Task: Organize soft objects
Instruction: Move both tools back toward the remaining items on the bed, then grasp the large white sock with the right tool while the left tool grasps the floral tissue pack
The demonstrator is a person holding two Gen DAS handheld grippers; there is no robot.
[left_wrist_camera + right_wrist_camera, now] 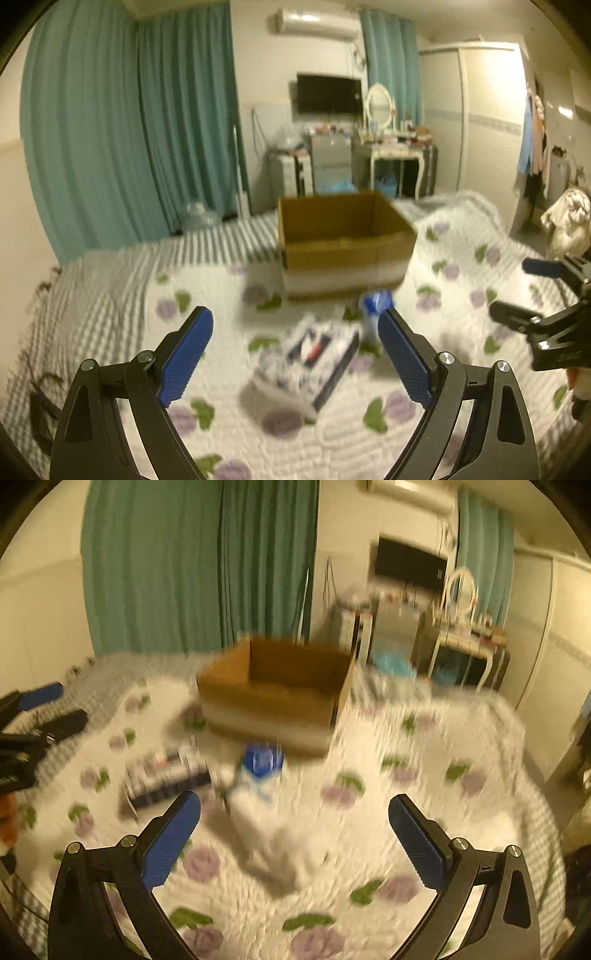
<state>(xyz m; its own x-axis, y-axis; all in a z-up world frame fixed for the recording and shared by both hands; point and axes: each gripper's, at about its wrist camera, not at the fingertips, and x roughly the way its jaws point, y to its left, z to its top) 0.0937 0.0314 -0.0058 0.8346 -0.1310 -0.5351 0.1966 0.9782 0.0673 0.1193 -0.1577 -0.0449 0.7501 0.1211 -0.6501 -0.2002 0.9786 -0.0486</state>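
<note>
Only the left wrist view shows clothes [532, 140] hanging far right; the cardboard box [343, 240] looks empty, both grippers [295, 325] [295, 808] spread apart, holding nothing.

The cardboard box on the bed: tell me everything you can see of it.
The cardboard box is a brown, open-topped carton that looks like plain corrugated card, with a pale band low on its near side. It stands upright on the flowered quilt, toward the far part of the bed. The inside visible from here looks empty, though blur hides detail. A blue and white item lies just in front of it; whether they touch is unclear. No gripper touches it.
</note>
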